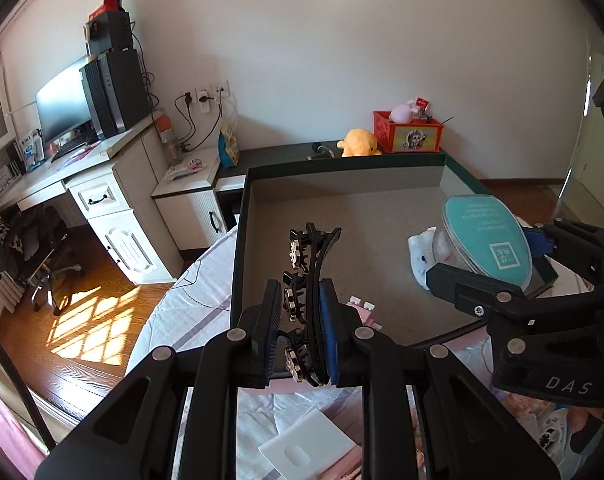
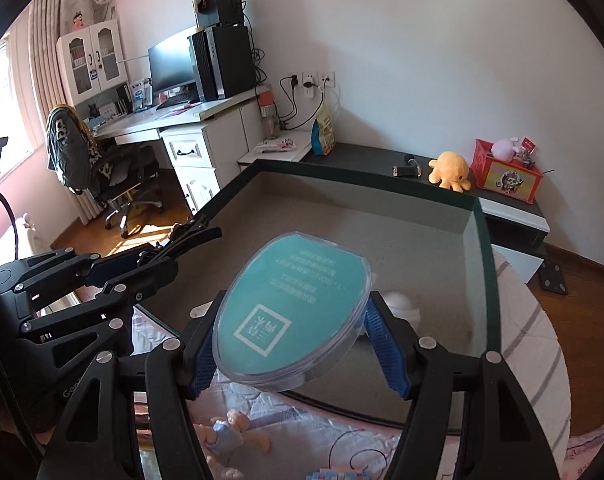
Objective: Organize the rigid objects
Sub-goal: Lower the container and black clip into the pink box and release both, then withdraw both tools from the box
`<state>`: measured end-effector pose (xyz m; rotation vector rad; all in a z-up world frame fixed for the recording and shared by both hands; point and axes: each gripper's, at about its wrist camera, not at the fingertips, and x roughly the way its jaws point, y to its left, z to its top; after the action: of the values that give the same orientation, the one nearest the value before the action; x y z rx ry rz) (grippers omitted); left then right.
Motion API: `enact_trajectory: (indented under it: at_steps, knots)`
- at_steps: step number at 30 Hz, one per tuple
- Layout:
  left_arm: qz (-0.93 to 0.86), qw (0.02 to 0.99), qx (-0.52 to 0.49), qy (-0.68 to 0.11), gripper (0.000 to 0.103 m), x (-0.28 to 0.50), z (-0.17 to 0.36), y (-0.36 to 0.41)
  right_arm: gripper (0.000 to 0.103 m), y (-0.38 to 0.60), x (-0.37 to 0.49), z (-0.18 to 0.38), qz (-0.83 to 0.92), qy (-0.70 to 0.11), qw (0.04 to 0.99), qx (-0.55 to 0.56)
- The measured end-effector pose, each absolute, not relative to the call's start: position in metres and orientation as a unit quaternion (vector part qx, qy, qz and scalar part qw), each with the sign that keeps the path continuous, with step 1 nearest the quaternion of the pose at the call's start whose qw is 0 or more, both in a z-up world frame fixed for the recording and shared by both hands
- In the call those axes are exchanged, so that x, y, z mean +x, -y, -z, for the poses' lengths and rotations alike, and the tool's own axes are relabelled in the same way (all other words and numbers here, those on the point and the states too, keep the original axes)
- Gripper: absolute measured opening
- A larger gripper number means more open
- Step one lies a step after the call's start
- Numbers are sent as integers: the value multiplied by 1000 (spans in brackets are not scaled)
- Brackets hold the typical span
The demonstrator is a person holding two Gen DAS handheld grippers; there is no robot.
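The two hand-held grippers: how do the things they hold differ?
The left hand-held gripper pinches a thin black hair clip with sparkly studs, its jaws nearly together. The right hand-held gripper spreads wider around a teal oval case with a clear rim. Both are gripped above the glass table.

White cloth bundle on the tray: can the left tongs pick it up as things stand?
Probably not. The left tongs are shut on a black hair clip, so nothing else fits between them. The white cloth bundle also sits partly behind the teal case in the right tongs.

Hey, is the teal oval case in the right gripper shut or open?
Shut. The teal oval case shows its clear lid seated all around the rim, gripped at both sides by the right gripper.
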<state>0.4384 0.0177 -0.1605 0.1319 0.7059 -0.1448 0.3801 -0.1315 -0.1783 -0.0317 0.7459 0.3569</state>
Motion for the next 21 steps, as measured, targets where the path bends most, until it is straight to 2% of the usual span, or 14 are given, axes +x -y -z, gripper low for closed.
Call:
enact_trajectory:
  at_steps: [7,10,12,15,16,18,19,20,21]
  knots:
    - [56,924,61,-372,20,454,180,-25,68,111,400,200,-179,-400,898,-41]
    - [54,921,59,-381,24,455,184,-27,68,112,404,202,-181,-409,894,-38]
    - [49,923,61,-378,31,451,184,-28,68,112,402,200,-174,-407,896,-37]
    - [64,923,45,-377,41,441,179,-32,72,118,395,194,-164,-399,902,-23]
    - [70,924,38,-375,46,436,175,-34,76,122,390,190,-161,-395,904,-16]
    - [58,930,37,-360,64,420,164,-36,80,132,376,177,-159,-376,913,1]
    - [45,938,42,-342,79,409,157,-37,81,136,366,169,-159,-360,919,9]
    - [39,945,43,-322,87,397,149,-39,82,141,356,160,-159,-348,924,15]
    - [39,951,42,-303,89,383,140,-40,82,143,346,151,-159,-336,928,19]
